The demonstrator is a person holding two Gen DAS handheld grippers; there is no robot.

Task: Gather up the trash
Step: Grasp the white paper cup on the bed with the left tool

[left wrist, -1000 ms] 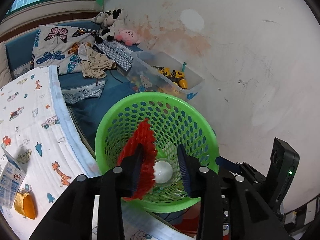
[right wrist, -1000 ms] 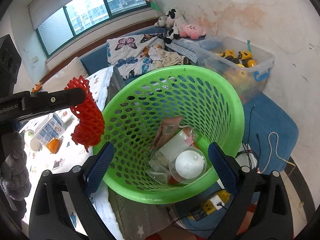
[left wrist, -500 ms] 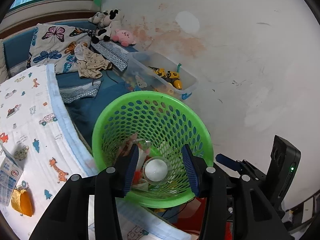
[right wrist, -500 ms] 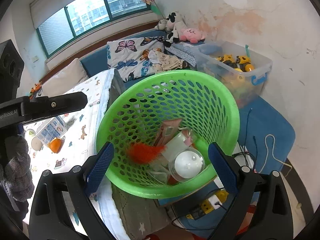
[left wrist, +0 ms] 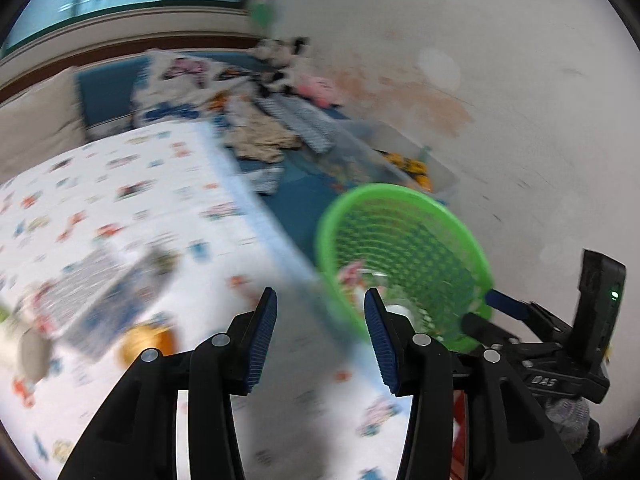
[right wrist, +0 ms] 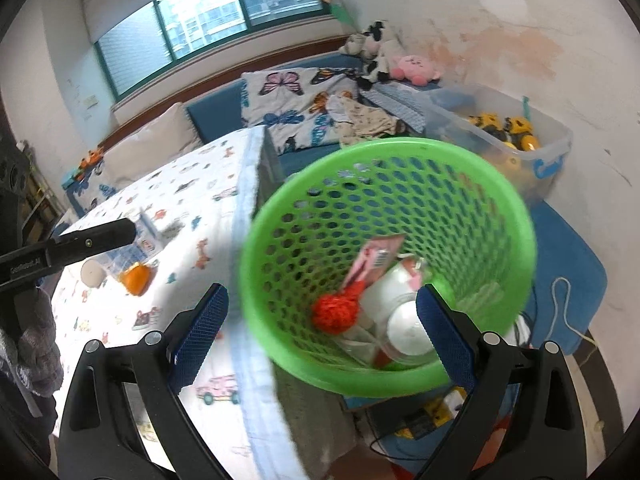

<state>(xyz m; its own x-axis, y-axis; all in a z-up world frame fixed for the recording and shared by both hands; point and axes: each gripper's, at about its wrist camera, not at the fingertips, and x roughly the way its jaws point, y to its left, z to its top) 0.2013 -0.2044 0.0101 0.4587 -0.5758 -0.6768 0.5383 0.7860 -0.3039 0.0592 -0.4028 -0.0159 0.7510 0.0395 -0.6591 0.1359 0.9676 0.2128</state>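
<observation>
A green perforated basket [right wrist: 500, 208] sits between my right gripper's [right wrist: 324, 320] wide-spread fingers; whether they press its sides I cannot tell. Inside lie a red foam net [right wrist: 336, 312], a pink wrapper [right wrist: 376, 258] and a clear cup [right wrist: 406, 330]. The basket also shows in the blurred left wrist view [left wrist: 452, 232]. My left gripper [left wrist: 320, 336] is open and empty above the bed's edge. On the patterned bedsheet [right wrist: 192, 184] lie an orange peel [right wrist: 136, 278], a blue-white carton [right wrist: 138, 246] and a round white lid [right wrist: 92, 274]. The peel [left wrist: 146, 344] and carton [left wrist: 92, 296] show blurred in the left view.
A clear storage box [right wrist: 512, 140] with yellow toy vehicles stands by the stained wall. Plush toys [right wrist: 414, 66], a butterfly pillow [right wrist: 296, 100] and clothes lie on the blue couch behind. Cables and a power strip [right wrist: 424, 420] lie on the floor under the basket.
My left gripper has swung left from over the basket toward the bed, and its view is motion-blurred. The red foam net it dropped now lies in the basket.
</observation>
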